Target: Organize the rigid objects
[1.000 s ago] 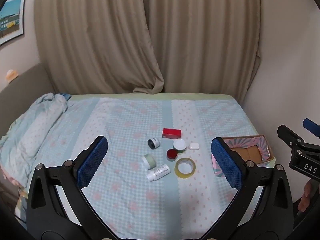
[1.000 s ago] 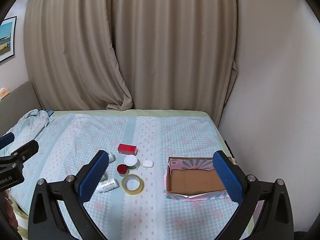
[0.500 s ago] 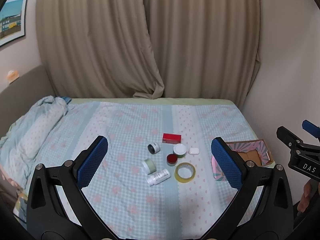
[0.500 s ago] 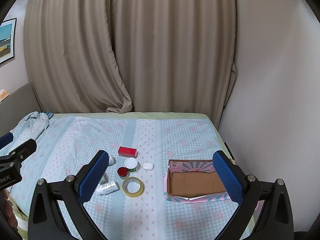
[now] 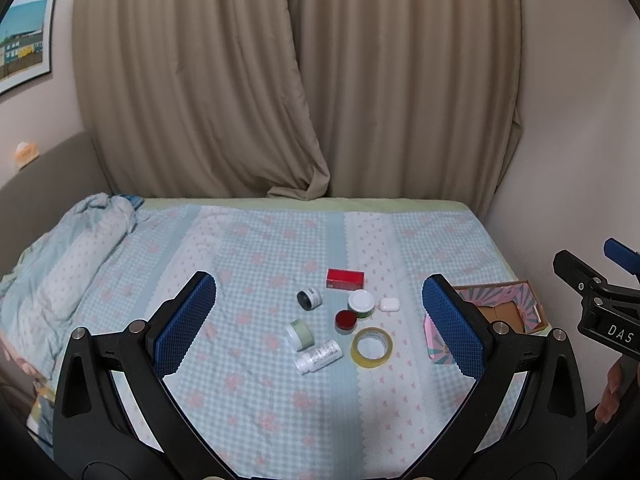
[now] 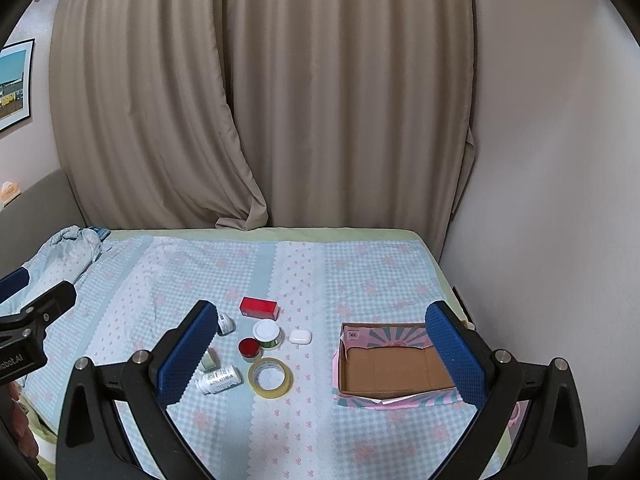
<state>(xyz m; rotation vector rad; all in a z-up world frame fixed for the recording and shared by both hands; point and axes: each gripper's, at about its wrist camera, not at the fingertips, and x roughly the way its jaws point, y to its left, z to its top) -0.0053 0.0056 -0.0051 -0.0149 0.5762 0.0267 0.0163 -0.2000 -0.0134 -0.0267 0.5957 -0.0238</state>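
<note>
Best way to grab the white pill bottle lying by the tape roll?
Grip the white pill bottle across its round body mid-length, coming down from above. It lies on its side, cap toward the near left, so set the open right tool crosswise to its axis.

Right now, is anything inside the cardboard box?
No, the box shows only its bare brown floor; the tape and other items lie on the bed.

Open bedspread (image 6: 360,272) is lying clear around a tight cluster of small containers (image 6: 256,344), while the cardboard box (image 6: 392,368) is crowding the bed's wall-side edge.
</note>
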